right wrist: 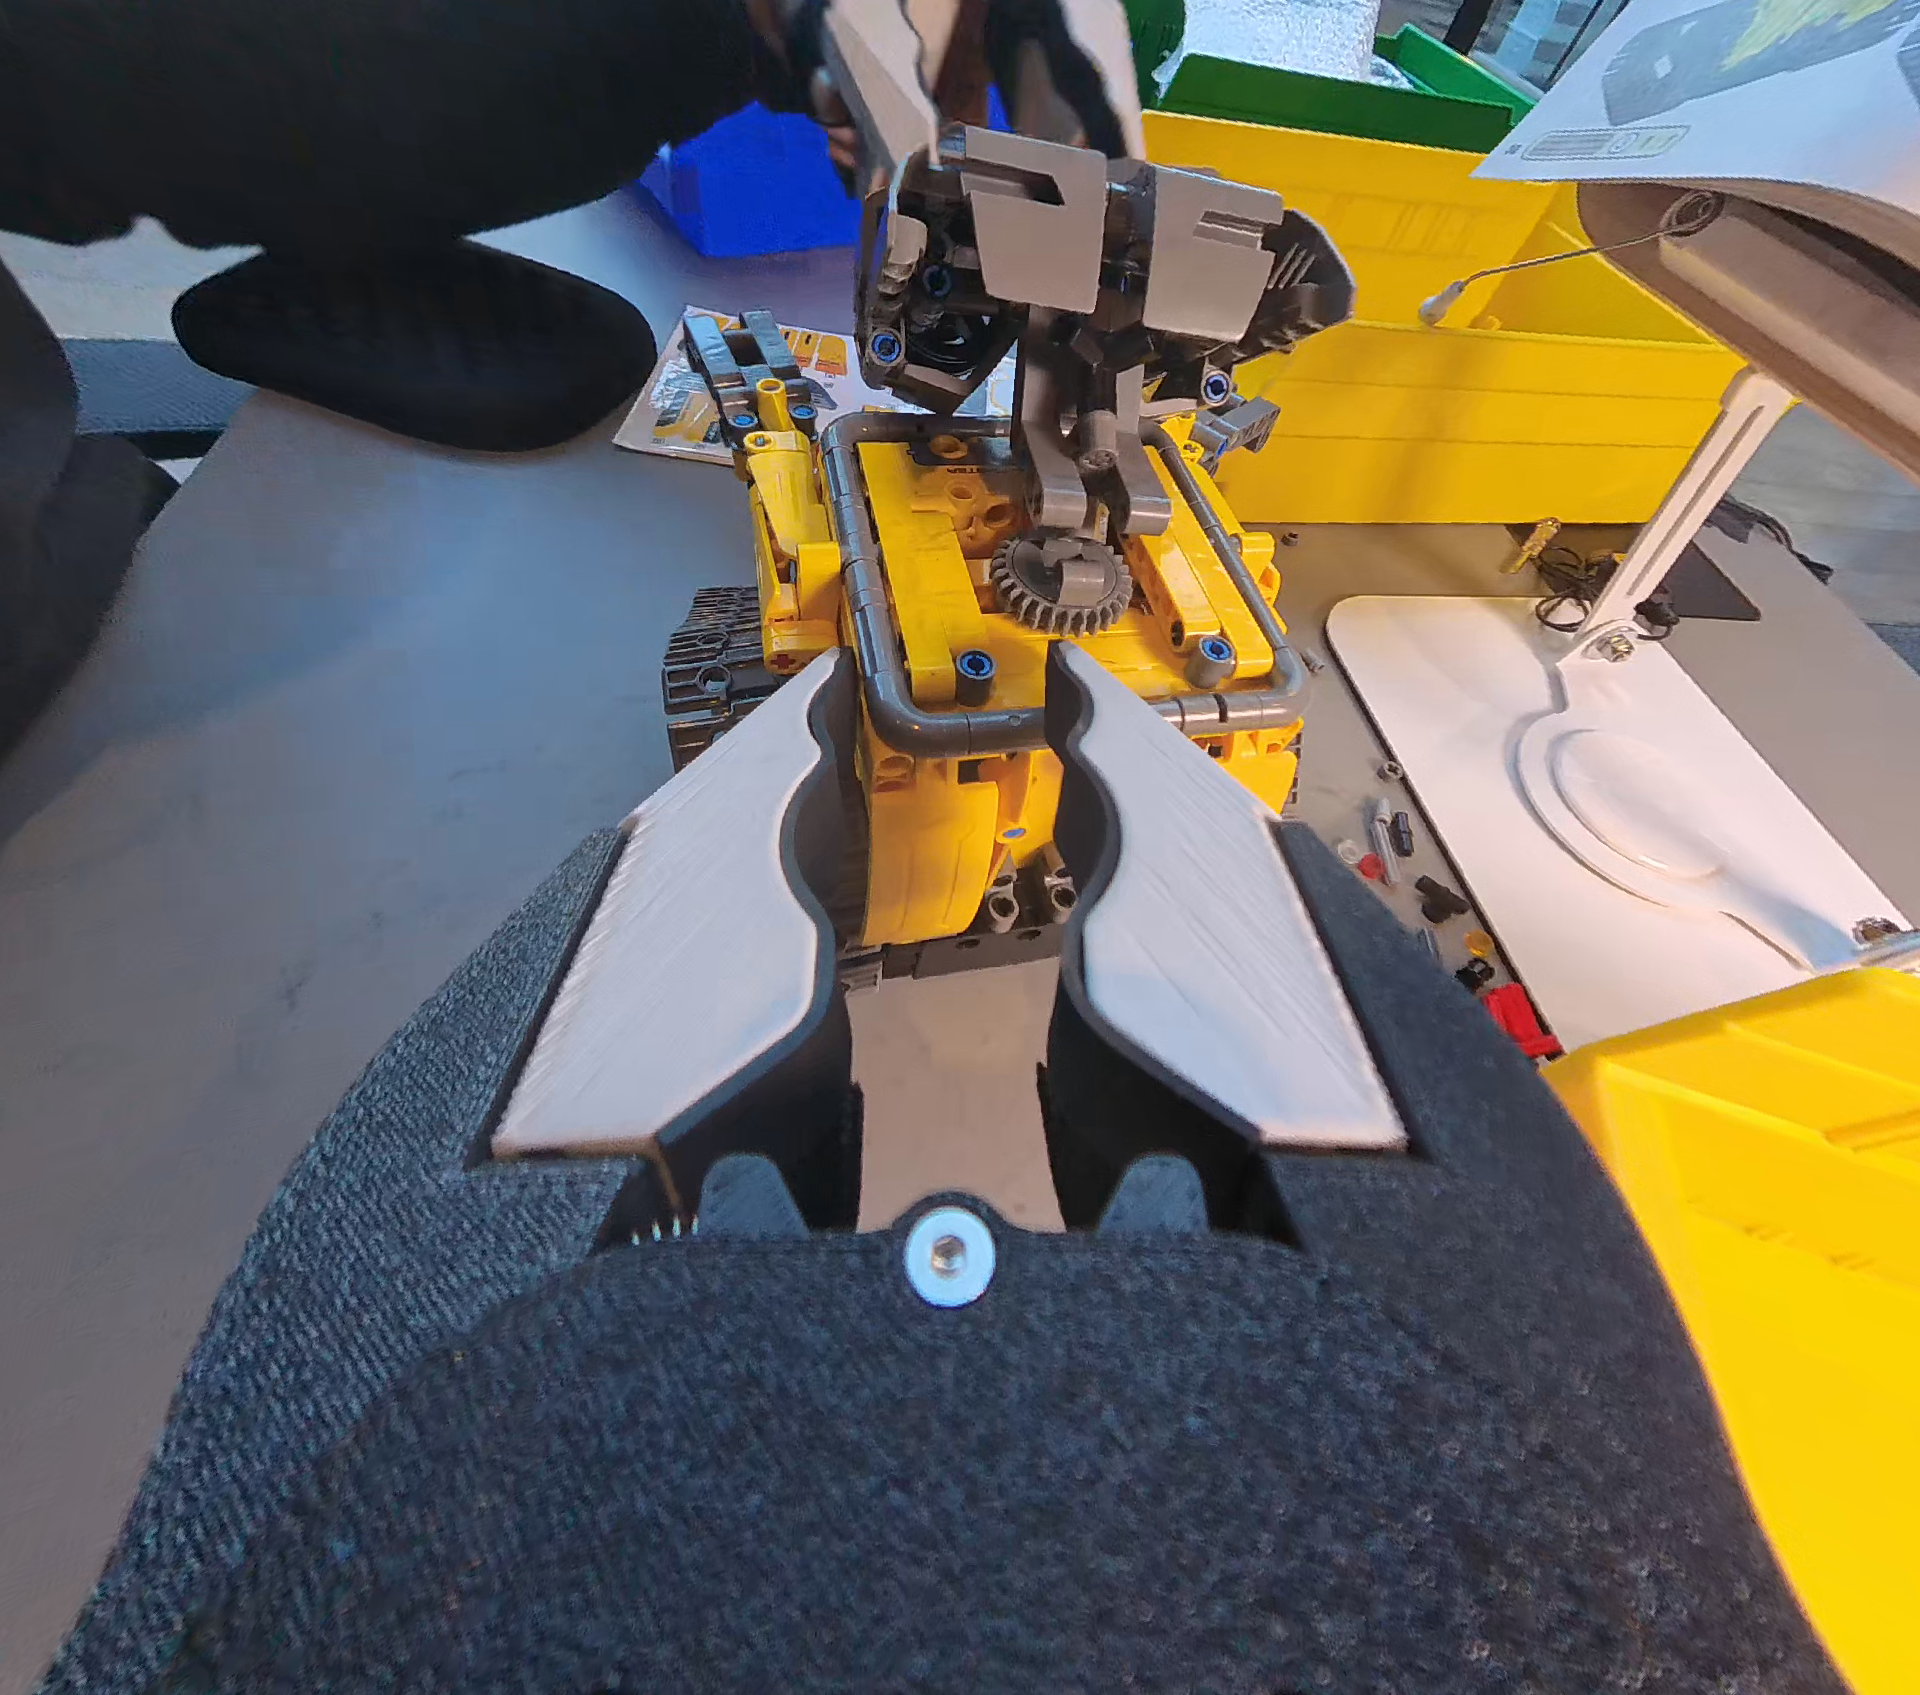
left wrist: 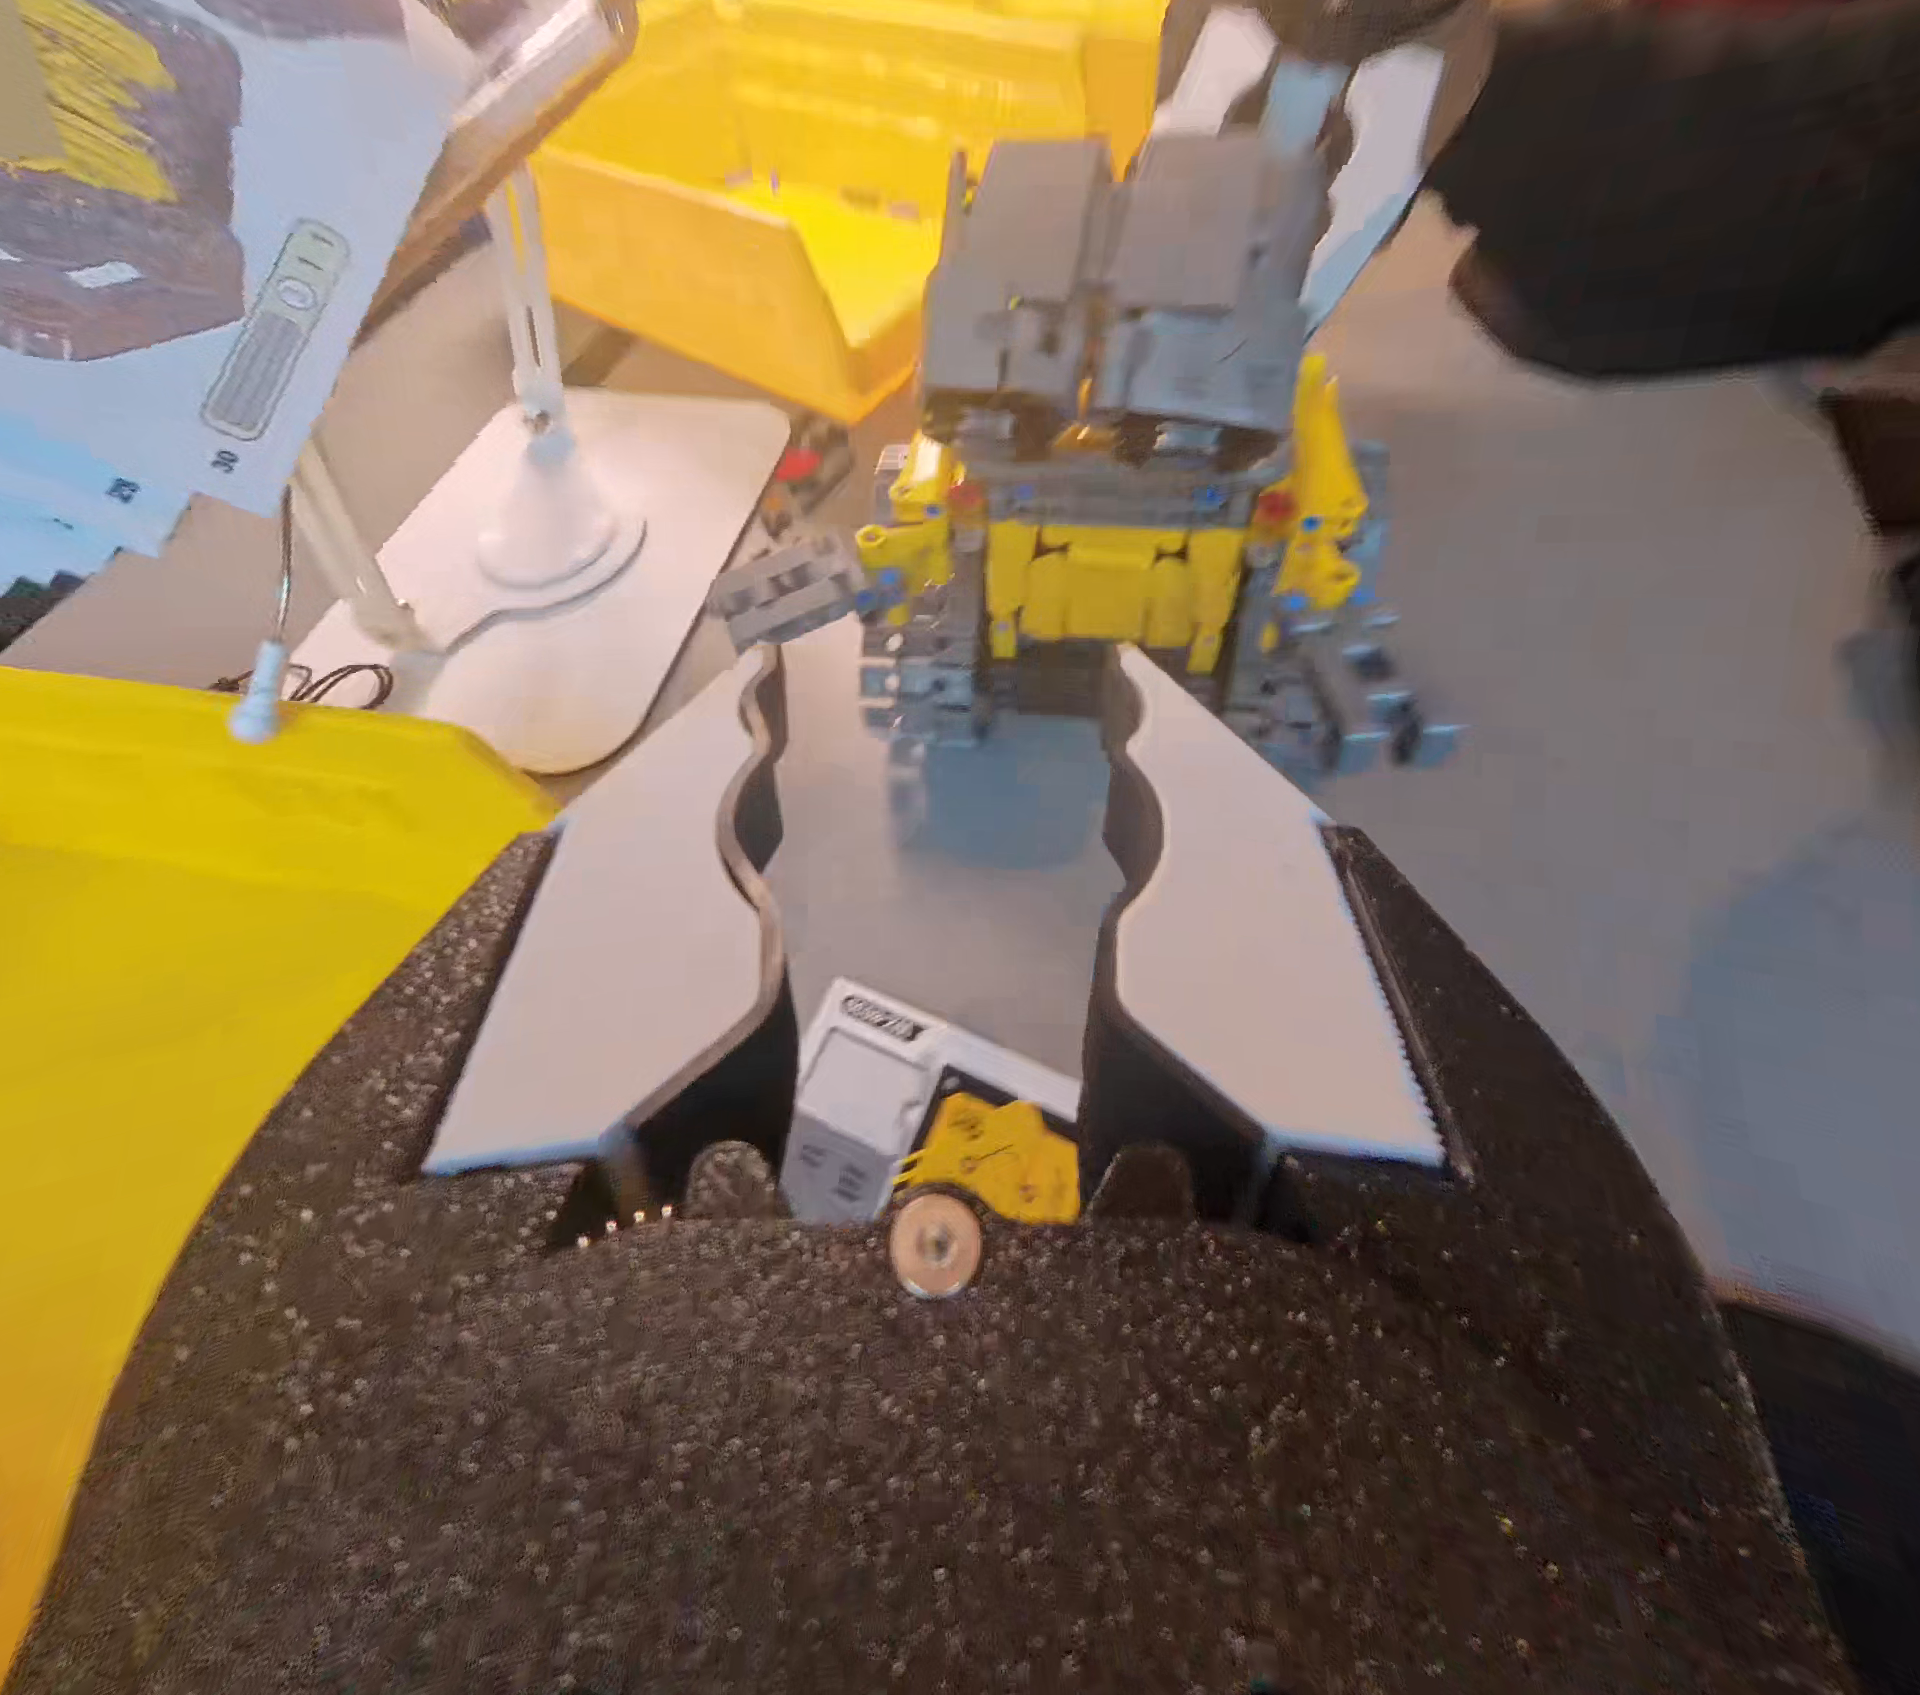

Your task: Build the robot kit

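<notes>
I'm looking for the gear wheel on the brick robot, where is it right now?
In the right wrist view the grey gear lies flat on top of the robot's yellow body, just behind its neck, ahead of the right tool.

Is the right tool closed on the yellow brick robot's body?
No: in the right wrist view the right tool is open, its fingers straddling the yellow brick robot without clamping it.

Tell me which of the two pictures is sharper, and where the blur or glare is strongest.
Right wrist view: sharper; the yellow and grey brick-built robot model shows crisp studs and gear teeth, and only the far dark sleeve is soft. Left wrist view: motion blur smears the same model, the yellow plastic bins look overexposed, and the open left gripper is fairly clear.
</notes>
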A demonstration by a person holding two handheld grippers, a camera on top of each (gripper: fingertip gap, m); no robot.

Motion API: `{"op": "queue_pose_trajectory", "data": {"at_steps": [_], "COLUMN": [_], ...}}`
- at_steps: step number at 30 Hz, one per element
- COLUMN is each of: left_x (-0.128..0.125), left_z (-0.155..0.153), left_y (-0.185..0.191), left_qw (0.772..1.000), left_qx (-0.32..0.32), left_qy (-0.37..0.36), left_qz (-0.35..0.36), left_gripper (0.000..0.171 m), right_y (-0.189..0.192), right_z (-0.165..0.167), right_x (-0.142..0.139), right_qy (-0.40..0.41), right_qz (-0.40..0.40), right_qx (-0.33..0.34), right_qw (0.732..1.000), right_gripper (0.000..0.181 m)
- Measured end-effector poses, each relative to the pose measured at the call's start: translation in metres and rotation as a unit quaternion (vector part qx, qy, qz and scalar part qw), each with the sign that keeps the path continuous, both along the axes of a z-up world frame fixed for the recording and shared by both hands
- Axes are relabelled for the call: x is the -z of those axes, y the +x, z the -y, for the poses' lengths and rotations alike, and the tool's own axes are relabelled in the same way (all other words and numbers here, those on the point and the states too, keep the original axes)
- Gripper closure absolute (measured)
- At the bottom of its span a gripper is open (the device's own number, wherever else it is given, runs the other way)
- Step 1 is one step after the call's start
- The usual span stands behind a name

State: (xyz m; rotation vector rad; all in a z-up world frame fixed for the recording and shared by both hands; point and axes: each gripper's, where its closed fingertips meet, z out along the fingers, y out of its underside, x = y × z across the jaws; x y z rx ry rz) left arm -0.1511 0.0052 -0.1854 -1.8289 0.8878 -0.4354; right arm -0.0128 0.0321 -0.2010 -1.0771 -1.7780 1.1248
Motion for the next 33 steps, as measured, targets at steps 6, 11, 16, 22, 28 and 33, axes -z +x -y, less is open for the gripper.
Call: {"op": "queue_pose_trajectory", "data": {"at_steps": [6, 11, 16, 22, 28, 33], "left_x": [0.036, 0.035, 0.031, 0.027, 0.026, 0.029], "left_z": [-0.041, -0.048, -0.023, -0.013, -0.022, -0.024], "left_y": [0.021, 0.025, 0.019, 0.017, 0.018, 0.022], "left_qw": [0.979, 0.977, 0.986, 0.992, 0.995, 0.993], "left_qx": [0.105, 0.114, 0.088, 0.045, -0.049, -0.092], "left_qy": [-0.078, -0.061, -0.048, -0.032, -0.069, -0.077], "left_qz": [-0.154, -0.169, -0.135, -0.117, -0.056, -0.006], "left_gripper": [0.087, 0.13, 0.148, 0.148, 0.148, 0.149], "right_y": [0.001, 0.001, 0.0, -0.001, -0.001, 0.0], "right_z": [0.0, 0.0, 0.0, 0.0, -0.009, -0.012], "right_x": [0.0, -0.001, -0.001, -0.002, -0.001, -0.001], "right_qy": [-0.001, -0.01, -0.02, -0.014, 0.026, 0.022], "right_qz": [-0.006, -0.011, -0.014, -0.011, 0.008, 0.012], "right_qx": [0.002, 0.0, -0.003, 0.001, 0.036, 0.043], "right_qw": [1.0, 1.0, 1.0, 1.0, 0.999, 0.999], "right_gripper": [0.145, 0.145, 0.145, 0.144, 0.154, 0.154]}}
